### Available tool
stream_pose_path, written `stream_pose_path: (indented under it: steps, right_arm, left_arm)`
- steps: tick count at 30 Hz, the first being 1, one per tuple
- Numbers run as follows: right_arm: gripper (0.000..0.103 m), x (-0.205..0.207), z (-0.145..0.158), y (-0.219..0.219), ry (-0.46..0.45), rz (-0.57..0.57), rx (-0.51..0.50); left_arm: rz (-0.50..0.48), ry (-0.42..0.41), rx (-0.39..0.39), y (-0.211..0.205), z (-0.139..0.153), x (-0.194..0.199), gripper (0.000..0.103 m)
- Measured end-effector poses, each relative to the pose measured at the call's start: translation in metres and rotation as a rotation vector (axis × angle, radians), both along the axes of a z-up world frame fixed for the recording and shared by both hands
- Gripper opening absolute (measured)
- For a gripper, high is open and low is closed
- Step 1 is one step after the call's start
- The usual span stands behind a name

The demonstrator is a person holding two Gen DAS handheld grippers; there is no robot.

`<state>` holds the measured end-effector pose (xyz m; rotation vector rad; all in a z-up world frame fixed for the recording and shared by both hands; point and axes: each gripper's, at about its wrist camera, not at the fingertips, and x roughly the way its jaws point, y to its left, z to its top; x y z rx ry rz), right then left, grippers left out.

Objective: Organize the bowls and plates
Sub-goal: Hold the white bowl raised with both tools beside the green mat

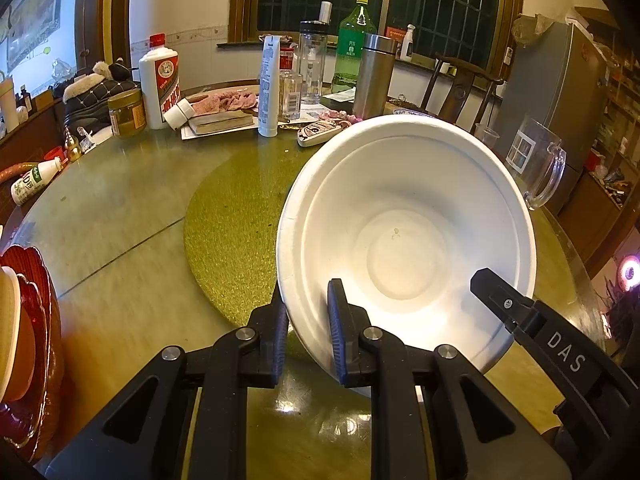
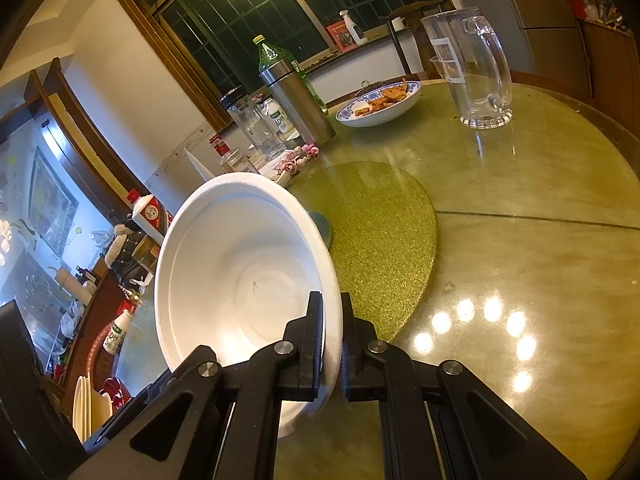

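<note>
Two claws clamp one white bowl [image 1: 404,240] above the table [image 1: 120,240]: left claw [image 1: 308,320], right claw [image 2: 332,340]; best kept level, moved together.

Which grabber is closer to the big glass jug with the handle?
The right one. Both grip the white bowl: the right gripper holds the rim on the side of the glass jug, while the left gripper clamps the rim on the far side.
</note>
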<state>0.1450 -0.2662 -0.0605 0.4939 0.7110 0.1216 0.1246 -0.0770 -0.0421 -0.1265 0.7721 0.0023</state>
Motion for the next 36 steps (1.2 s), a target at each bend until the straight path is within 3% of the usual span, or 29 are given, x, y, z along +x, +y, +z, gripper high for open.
stream_pose_path:
  steps: [36]
  right_arm:
    - [0.007,0.0023,-0.0040,-0.0037,0.020,0.017,0.048]
  left_arm:
    - [0.006,-0.011,0.025,-0.0030,-0.0001,-0.0028,0.016]
